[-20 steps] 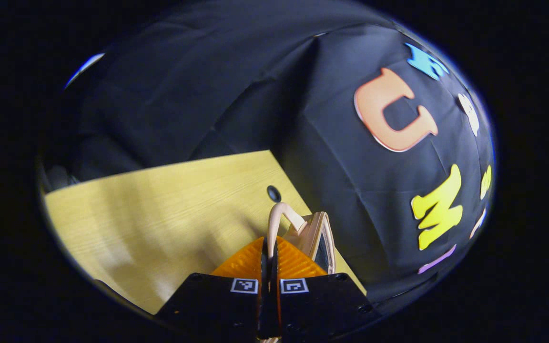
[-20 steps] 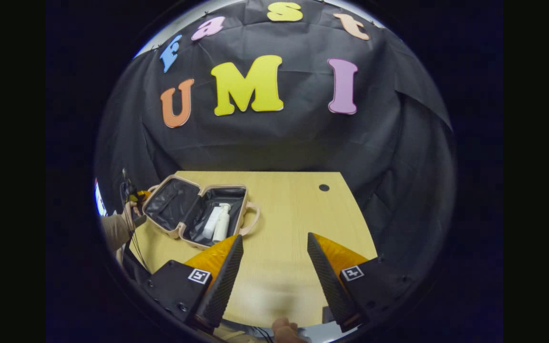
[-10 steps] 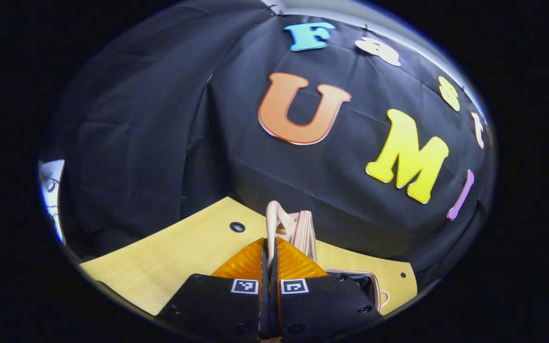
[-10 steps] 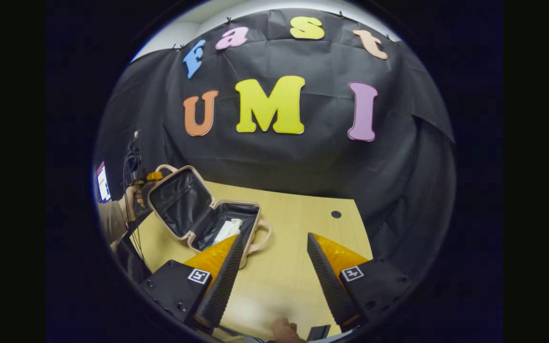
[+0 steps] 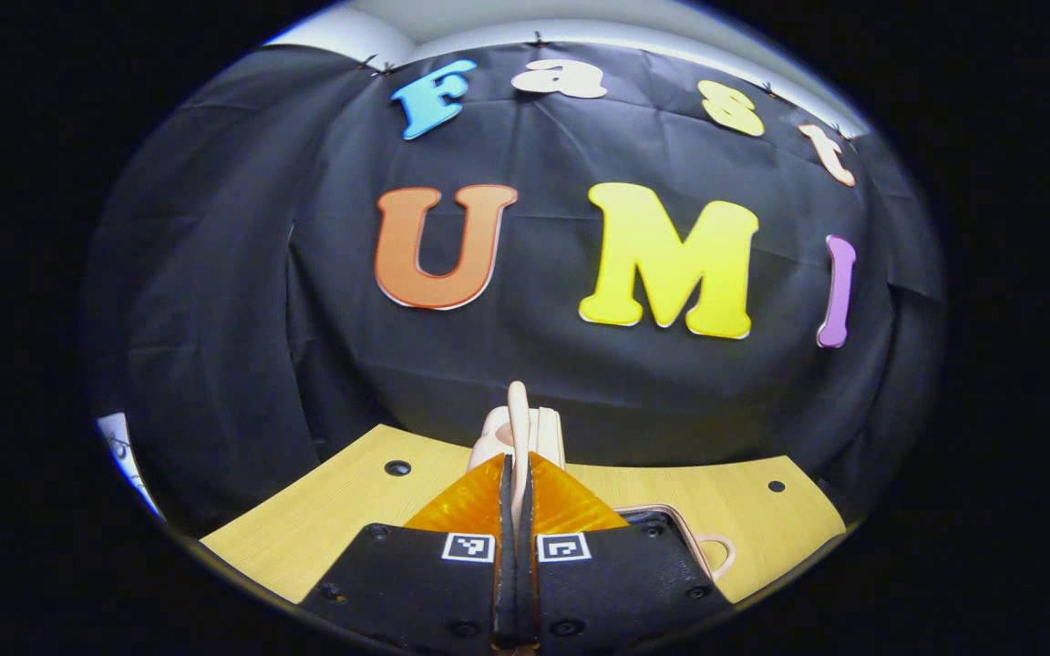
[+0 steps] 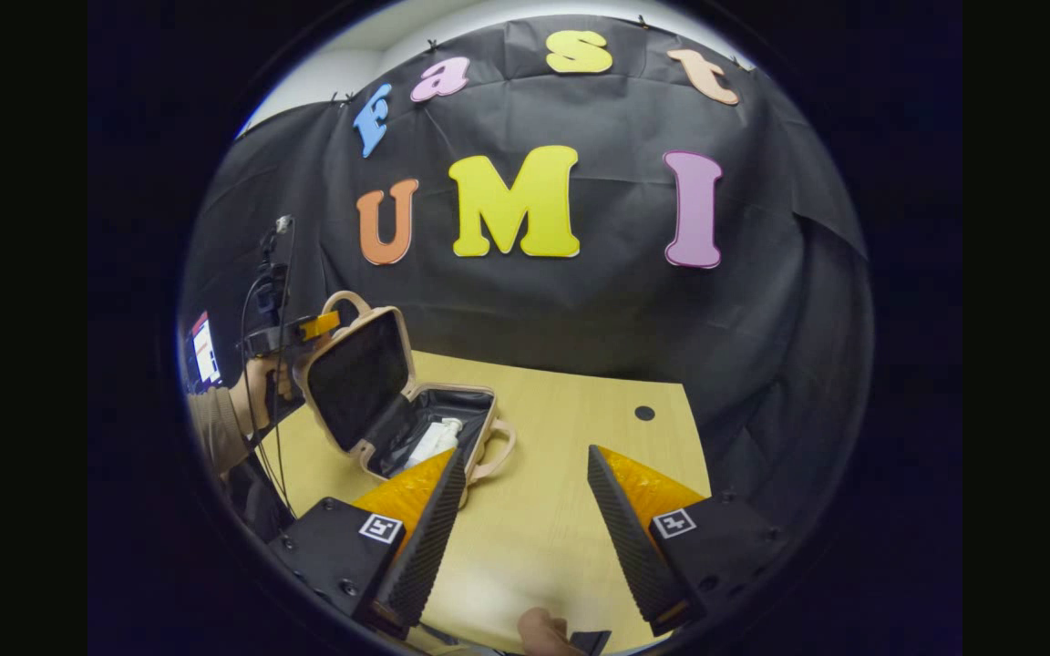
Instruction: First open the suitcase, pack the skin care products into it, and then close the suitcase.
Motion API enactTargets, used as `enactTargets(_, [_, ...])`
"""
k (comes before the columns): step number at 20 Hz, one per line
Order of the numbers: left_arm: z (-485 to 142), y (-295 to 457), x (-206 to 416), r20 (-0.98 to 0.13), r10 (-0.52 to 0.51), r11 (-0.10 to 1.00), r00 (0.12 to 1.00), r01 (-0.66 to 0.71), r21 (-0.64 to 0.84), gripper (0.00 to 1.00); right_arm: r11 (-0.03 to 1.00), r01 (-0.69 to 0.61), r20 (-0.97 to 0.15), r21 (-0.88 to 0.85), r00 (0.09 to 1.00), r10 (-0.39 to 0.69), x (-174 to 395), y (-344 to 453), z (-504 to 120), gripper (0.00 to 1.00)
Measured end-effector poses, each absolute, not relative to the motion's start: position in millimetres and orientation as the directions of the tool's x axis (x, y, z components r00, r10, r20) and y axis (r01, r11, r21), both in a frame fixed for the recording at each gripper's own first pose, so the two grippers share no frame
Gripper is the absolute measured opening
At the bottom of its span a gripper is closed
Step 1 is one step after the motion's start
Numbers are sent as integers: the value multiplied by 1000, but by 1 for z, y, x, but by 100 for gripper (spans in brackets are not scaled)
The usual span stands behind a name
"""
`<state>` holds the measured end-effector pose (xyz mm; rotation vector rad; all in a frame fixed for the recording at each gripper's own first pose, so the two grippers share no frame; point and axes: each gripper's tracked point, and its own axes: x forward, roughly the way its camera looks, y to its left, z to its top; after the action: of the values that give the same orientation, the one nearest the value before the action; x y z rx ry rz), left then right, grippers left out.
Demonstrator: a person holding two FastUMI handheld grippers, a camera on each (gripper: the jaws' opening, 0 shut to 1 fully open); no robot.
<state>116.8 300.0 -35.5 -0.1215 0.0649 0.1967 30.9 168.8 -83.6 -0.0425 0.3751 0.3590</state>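
A small beige suitcase with black lining stands open on the left of the wooden table. Its lid is raised about upright. White skin care bottles lie in the lower half. My left gripper is shut on the lid's handle, which sticks up between its orange fingers in the left gripper view. The lower half's rim and handle show at that view's bottom right. My right gripper hovers open over the table's near side, nothing between its fingers.
The wooden table has a round cable hole at its back right, and two such holes appear in the left gripper view. A hand and sleeve hold the left gripper. Black cloth walls the booth behind.
The left gripper has swung the lid up by its handle, from lying flat open to about upright. The right gripper rose slightly and stays open.
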Motion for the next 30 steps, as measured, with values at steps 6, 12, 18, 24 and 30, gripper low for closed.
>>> enactTargets(6, [-55, 191, 141, -96, 131, 991, 987, -130, 11, 3, 943, -330, -387, 49, 864, 322, 35, 136, -94, 81])
enactTargets(12, [-117, 101, 161, -228, 28, 998, 973, -16, 56, 4, 956, -282, -421, 78, 860, 288, 36, 99, -110, 81])
enactTargets(18, [-188, 53, 171, -382, -15, 974, 924, 100, 204, 3, 968, -229, -455, 105, 854, 251, 41, 71, -124, 81])
enactTargets(24, [-215, 47, 178, -477, 17, 959, 879, 120, 256, 6, 973, -200, -462, 114, 856, 230, 48, 65, -123, 81])
enactTargets(30, [-221, 22, 139, -528, -138, 983, 838, 180, 28, 40, 983, -148, -429, 108, 885, 180, 57, 65, -107, 81])
